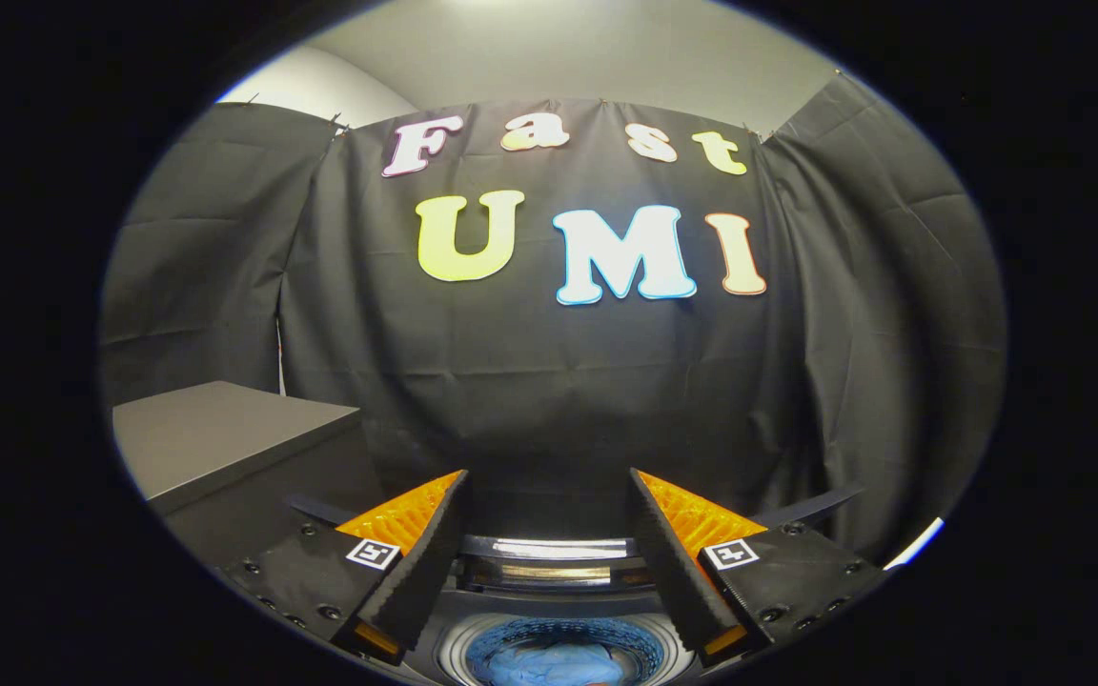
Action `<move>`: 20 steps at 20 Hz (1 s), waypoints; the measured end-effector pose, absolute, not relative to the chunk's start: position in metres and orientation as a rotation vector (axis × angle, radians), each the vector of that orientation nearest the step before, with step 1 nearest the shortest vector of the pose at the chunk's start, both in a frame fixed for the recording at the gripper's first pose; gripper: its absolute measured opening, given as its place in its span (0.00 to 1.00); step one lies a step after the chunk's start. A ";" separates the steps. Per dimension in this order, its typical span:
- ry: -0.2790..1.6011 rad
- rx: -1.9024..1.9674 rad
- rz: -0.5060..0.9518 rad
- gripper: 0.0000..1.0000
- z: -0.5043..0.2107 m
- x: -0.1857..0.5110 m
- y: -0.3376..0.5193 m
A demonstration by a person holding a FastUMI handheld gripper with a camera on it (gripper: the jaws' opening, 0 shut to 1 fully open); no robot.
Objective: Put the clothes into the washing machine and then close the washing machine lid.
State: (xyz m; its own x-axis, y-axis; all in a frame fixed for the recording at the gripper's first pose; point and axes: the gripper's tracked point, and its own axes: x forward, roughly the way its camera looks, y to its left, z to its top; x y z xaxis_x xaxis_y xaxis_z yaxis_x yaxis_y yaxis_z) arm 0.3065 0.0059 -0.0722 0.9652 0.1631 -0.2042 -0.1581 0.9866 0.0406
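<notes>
the gripper [549, 481] looks forward and slightly down, its two fingers [420, 562] spread wide with nothing between them and nothing touching them. the gap between the fingertips is open air against the cloth wall.

below and between the fingers sits the washer [549, 595], its round drum opening [563, 648] uncovered. blue clothes [559, 662] lie inside the drum. just beyond the opening, a dark raised edge with a pale glossy strip runs across between the fingers; whether this is the folded lid or the control panel cannot be told.

to the left of the left finger, and a little farther back, stands a dark box [225, 438] with a flat grey top and a sharp front corner, near the washer's side.

beyond everything hangs the black cloth wall [549, 400], creased and draped, wrapping around both sides. above it shows a pale ceiling [549, 48].
</notes>
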 end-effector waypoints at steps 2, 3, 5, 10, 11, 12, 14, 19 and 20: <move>0.213 0.025 0.161 1.00 -0.076 0.299 0.006; 0.215 0.025 0.161 1.00 -0.078 0.295 0.005; 0.220 0.029 0.160 1.00 -0.082 0.286 0.005; 0.240 0.032 0.164 1.00 -0.094 0.269 0.004; 0.266 0.028 0.156 1.00 -0.104 0.266 0.001; 0.295 0.032 0.153 1.00 -0.113 0.262 -0.001; 0.312 0.062 0.151 1.00 -0.120 0.254 -0.002; 0.328 0.066 0.154 0.98 -0.136 0.237 -0.004; 0.330 0.071 0.153 0.98 -0.137 0.236 -0.005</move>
